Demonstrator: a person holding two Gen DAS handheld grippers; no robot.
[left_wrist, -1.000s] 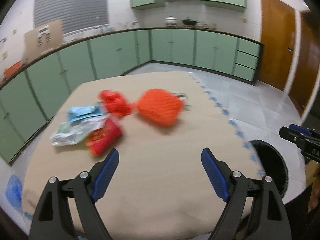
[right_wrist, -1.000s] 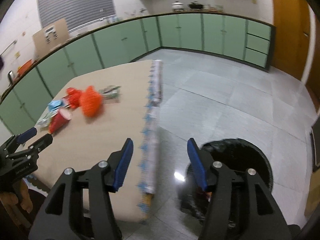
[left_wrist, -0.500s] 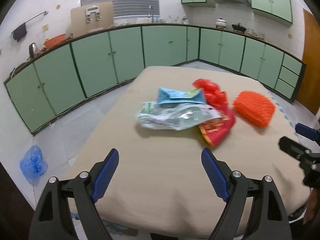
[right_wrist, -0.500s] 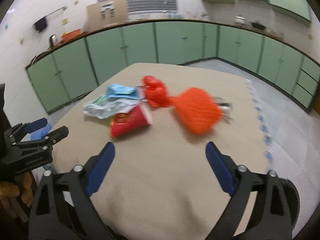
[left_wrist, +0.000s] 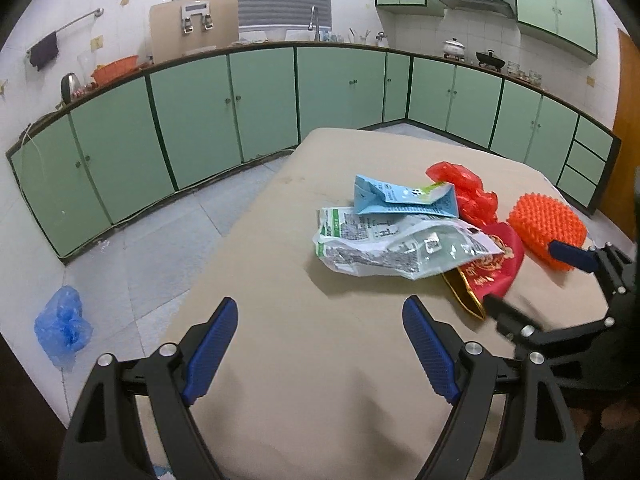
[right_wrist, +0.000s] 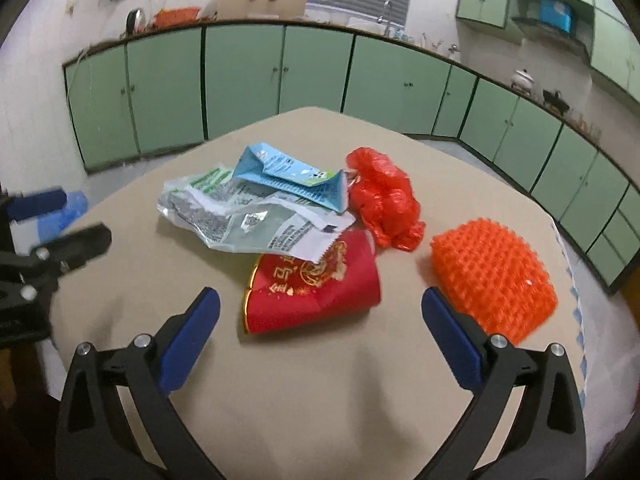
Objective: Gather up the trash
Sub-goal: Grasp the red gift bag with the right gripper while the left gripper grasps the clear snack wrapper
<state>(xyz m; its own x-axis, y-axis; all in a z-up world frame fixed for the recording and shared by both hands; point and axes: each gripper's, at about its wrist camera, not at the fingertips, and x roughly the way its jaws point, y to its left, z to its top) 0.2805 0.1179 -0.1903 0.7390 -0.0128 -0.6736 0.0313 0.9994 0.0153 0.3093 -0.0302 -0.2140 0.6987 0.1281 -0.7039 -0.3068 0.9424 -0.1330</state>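
Trash lies in a pile on the beige table (left_wrist: 312, 360) (right_wrist: 304, 392): a crumpled white-green wrapper (left_wrist: 392, 248) (right_wrist: 240, 216), a light blue carton (left_wrist: 404, 198) (right_wrist: 292, 176), a crushed red paper cup (left_wrist: 488, 272) (right_wrist: 316, 284), a crumpled red plastic bag (left_wrist: 468, 192) (right_wrist: 384, 200) and an orange foam net (left_wrist: 548, 228) (right_wrist: 492, 276). My left gripper (left_wrist: 320, 348) is open and empty, short of the wrapper. My right gripper (right_wrist: 320, 336) is open and empty, just in front of the red cup; it also shows in the left wrist view (left_wrist: 532, 280).
Green kitchen cabinets (left_wrist: 224, 116) line the walls beyond the table. A blue plastic bag (left_wrist: 60, 328) lies on the tiled floor at the left. The left gripper shows at the left edge of the right wrist view (right_wrist: 52, 224).
Both grippers have swung left and closer to the table, so the trash pile now sits in front of them. The black bin on the floor has left the views. Both stayed open.
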